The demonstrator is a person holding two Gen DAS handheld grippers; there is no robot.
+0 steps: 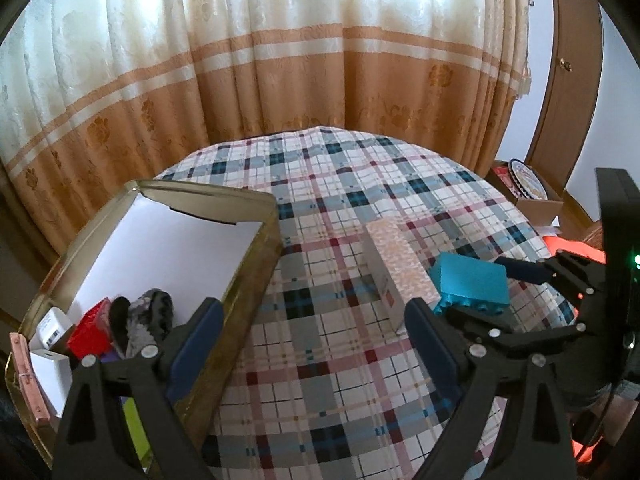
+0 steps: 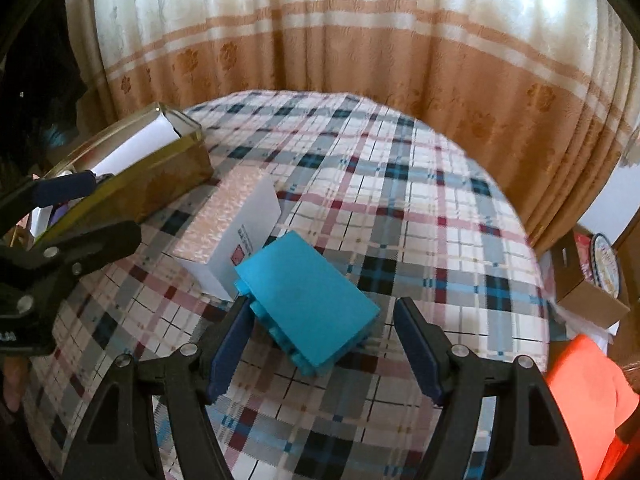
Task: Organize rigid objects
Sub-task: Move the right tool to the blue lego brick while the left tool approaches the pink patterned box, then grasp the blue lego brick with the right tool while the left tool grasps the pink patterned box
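Note:
A blue studded block point(image 2: 310, 300) lies tilted on the plaid table, leaning against a pink-and-white carton point(image 2: 232, 236). My right gripper point(image 2: 322, 344) is open with its fingers on either side of the block's near end, not closed on it. In the left wrist view the block point(image 1: 474, 282) and carton point(image 1: 394, 268) sit right of centre. My left gripper point(image 1: 316, 344) is open and empty beside a gold tin box point(image 1: 248, 292) that holds several small items.
The plaid tablecloth point(image 1: 328, 208) covers a round table in front of a cream-and-orange curtain point(image 1: 256, 60). A cardboard box point(image 2: 592, 300) with a plate and an orange cloth point(image 2: 588, 396) lie at the right, off the table.

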